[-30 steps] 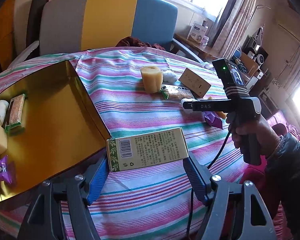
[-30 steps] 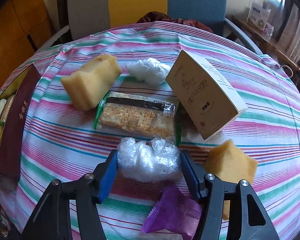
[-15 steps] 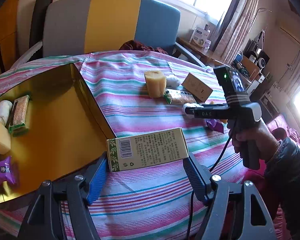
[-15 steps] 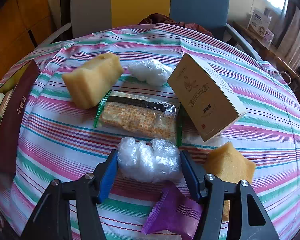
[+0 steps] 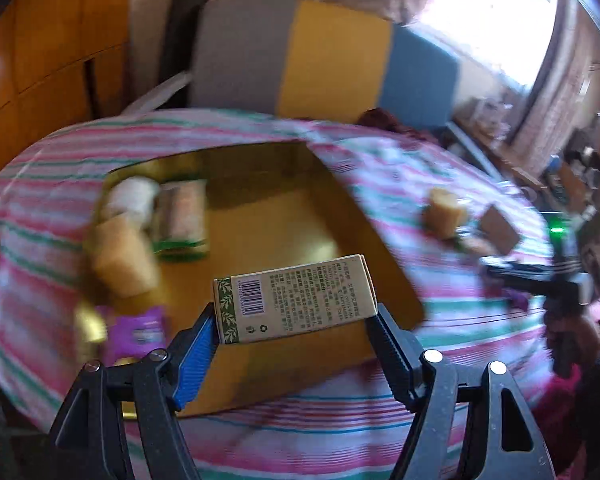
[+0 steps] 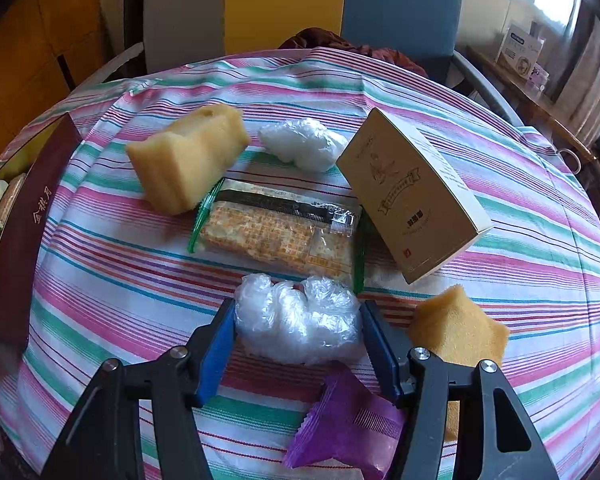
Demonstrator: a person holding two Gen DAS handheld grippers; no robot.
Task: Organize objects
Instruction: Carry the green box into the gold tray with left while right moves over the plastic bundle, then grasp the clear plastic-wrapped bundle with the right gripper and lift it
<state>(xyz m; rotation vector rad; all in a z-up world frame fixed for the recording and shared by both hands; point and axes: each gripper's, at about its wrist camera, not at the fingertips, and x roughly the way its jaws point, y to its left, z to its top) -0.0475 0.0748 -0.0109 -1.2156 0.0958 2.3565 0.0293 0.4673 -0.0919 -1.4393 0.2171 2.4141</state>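
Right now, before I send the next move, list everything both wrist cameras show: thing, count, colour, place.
Green-trimmed box: 1, beige, held above the gold tray.
Gold tray: 1, gold inside, dark red outside, table's left.
Tray contents: blurred; a yellow block, a white bundle, a cracker pack, a purple packet.
Plastic-wrapped bundles: 2, white; one between the right fingers, one farther back.
Sponge blocks: 2, yellow; one back left, one near right.
Cracker packet: 1, orange, centre.
Tan box: 1, right.
Purple wrapper: 1, nearest.
Tablecloth: striped.
Chair: grey, yellow, blue.
Left gripper: shut on the box.
Right gripper: around the bundle.
Hand: holds the right gripper.
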